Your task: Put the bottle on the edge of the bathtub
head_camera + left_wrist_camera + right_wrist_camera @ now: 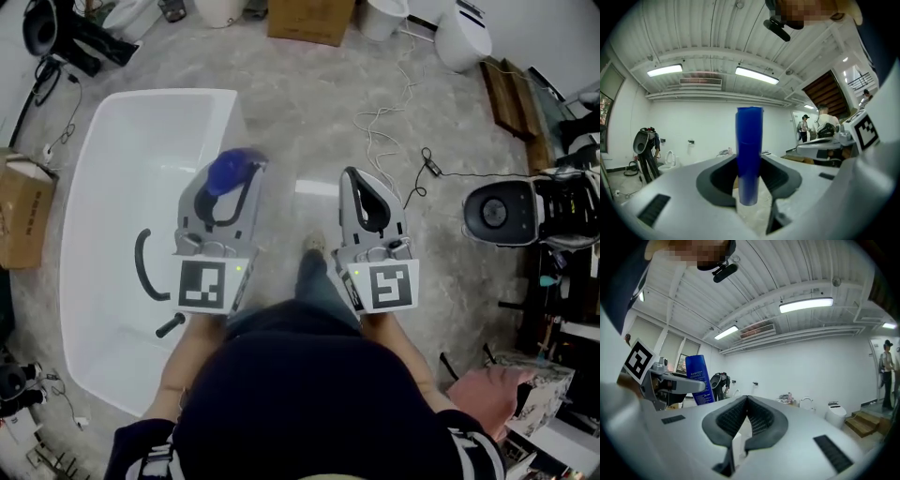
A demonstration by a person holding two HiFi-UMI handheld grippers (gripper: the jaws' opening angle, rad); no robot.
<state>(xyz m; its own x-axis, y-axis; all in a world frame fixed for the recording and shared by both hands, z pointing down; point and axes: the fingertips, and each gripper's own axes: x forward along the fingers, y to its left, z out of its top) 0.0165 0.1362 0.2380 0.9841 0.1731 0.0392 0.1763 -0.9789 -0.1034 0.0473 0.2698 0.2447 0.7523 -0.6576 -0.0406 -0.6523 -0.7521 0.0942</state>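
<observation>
A blue bottle (229,170) stands upright between the jaws of my left gripper (230,180), which is shut on it. It hangs over the right-hand rim of the white bathtub (81,178). In the left gripper view the bottle (749,154) fills the gap of that gripper (749,160), with both pads against its sides. My right gripper (352,175) is over the floor to the right of the tub, shut and empty. Its tips meet in the right gripper view (746,398), where the bottle (698,378) shows at the left.
A black curved hose (142,264) and a black handle (170,325) lie in the tub. A cardboard box (22,212) sits left of it. Cables (392,141) trail over the floor, with a round device (497,214) at the right and toilets (463,37) at the back.
</observation>
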